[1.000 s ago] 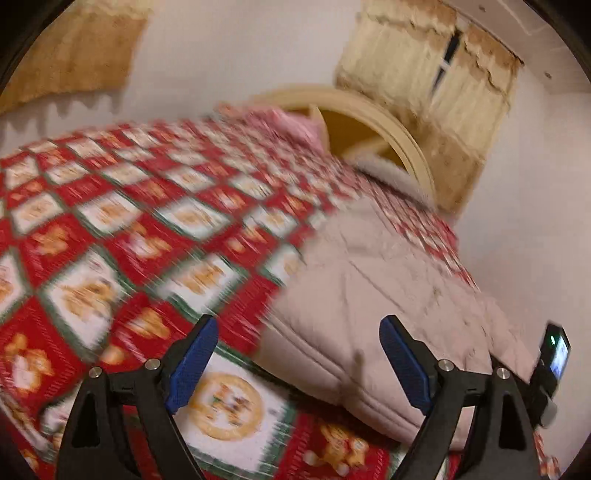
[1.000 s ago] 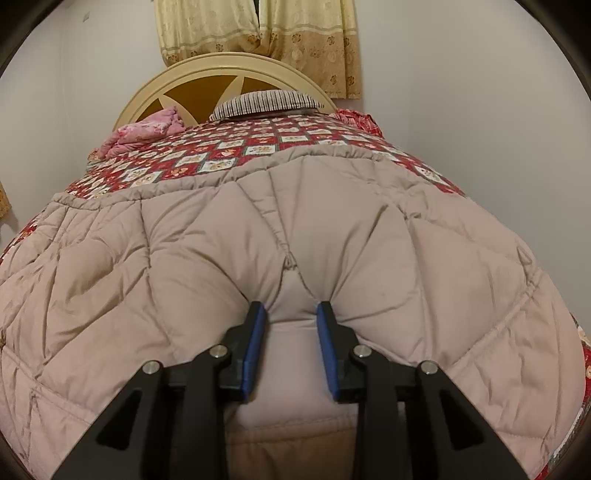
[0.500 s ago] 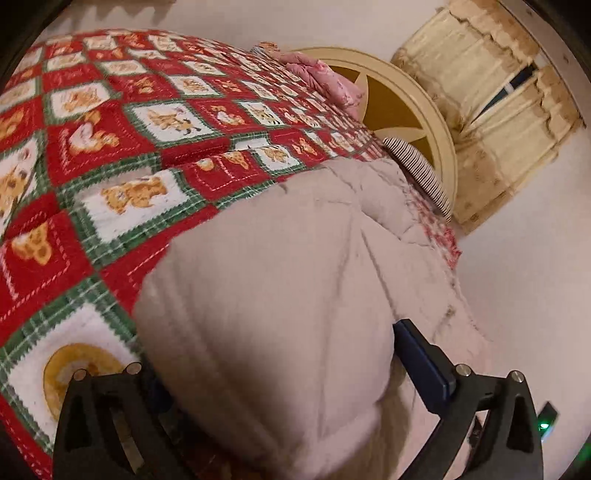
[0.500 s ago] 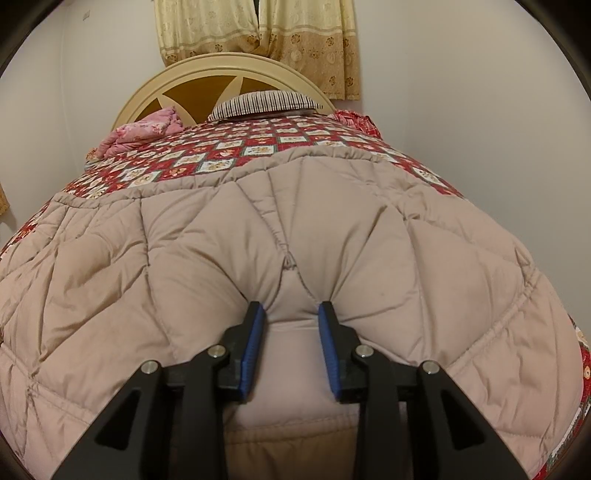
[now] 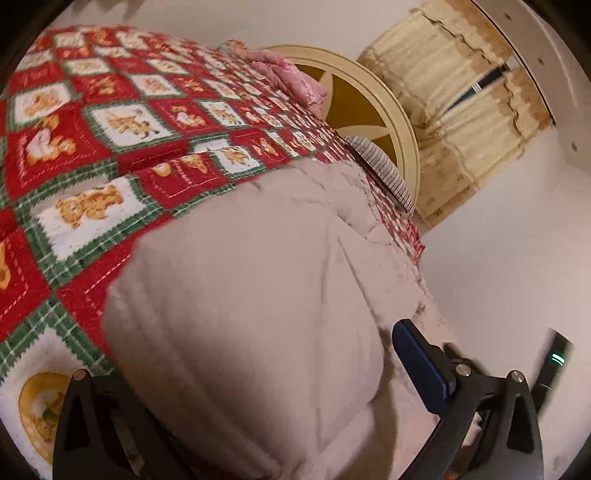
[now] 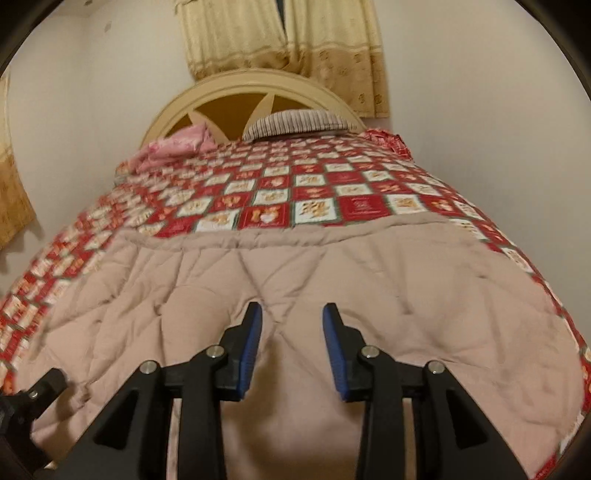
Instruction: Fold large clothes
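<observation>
Here the padded beige coat (image 6: 303,295) lies spread over the near end of the bed (image 6: 354,192), on top of the red and green checked bedspread (image 5: 122,122), well apart from the curved cream headboard (image 6: 229,92) at the far end. A striped pillow (image 6: 299,123) and a bundle of pink cloth (image 6: 177,146) sit against that headboard, with yellow curtains (image 6: 280,33) hanging on the wall above it.

The left gripper (image 5: 236,406) stands wide open with a thick rolled corner of the coat bulging between its fingers; the blue pad (image 5: 421,365) on one side shows beside the fabric, while the other finger is hidden behind the bulge, so whether the pads press on the cloth cannot be told for certain.

The right gripper (image 6: 291,350) hangs over the coat's near edge, pointing toward the headboard. Its jaws have just been opening and now stand partly apart, with the blue pads clear of the cloth, which lies below and between them, unpinched.
</observation>
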Action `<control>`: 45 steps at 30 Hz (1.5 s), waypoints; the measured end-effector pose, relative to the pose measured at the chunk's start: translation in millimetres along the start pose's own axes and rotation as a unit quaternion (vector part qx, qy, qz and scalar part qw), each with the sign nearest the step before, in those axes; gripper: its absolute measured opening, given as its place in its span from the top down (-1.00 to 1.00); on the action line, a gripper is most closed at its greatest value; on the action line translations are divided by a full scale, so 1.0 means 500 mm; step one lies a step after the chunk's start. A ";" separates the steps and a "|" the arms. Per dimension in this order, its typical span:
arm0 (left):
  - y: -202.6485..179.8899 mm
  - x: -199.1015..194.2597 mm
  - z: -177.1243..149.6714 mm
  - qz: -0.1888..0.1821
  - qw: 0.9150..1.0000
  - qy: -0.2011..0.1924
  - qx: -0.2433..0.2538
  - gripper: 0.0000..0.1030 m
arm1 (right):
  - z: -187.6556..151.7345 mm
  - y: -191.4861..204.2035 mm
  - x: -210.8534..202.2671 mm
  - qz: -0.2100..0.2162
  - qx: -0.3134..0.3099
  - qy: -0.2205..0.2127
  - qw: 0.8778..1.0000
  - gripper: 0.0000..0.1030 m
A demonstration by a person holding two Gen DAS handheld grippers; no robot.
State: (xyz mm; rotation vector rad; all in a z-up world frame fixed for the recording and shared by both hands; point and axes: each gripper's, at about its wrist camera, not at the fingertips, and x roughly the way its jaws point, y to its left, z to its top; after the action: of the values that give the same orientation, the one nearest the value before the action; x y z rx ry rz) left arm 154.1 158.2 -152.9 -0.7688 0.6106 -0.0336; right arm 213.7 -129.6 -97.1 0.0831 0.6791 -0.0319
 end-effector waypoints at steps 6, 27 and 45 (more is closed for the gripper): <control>-0.008 0.015 0.005 -0.068 0.997 0.007 0.024 -0.35 | -0.021 -0.003 0.060 0.002 -0.004 0.030 1.000 0.26; 0.011 -0.278 0.161 -0.137 0.978 -0.058 0.147 0.48 | -0.089 0.299 -0.032 0.152 0.059 0.092 0.982 0.24; -0.226 -0.247 0.051 -0.105 0.919 -0.065 0.373 0.48 | -0.093 0.085 -0.055 0.389 0.208 0.163 0.883 0.36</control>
State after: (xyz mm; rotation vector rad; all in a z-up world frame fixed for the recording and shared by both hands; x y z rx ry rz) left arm 86.7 122.5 -1.6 -0.0854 0.3385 -0.3904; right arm 165.9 -83.3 -113.1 0.7869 0.9276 0.6279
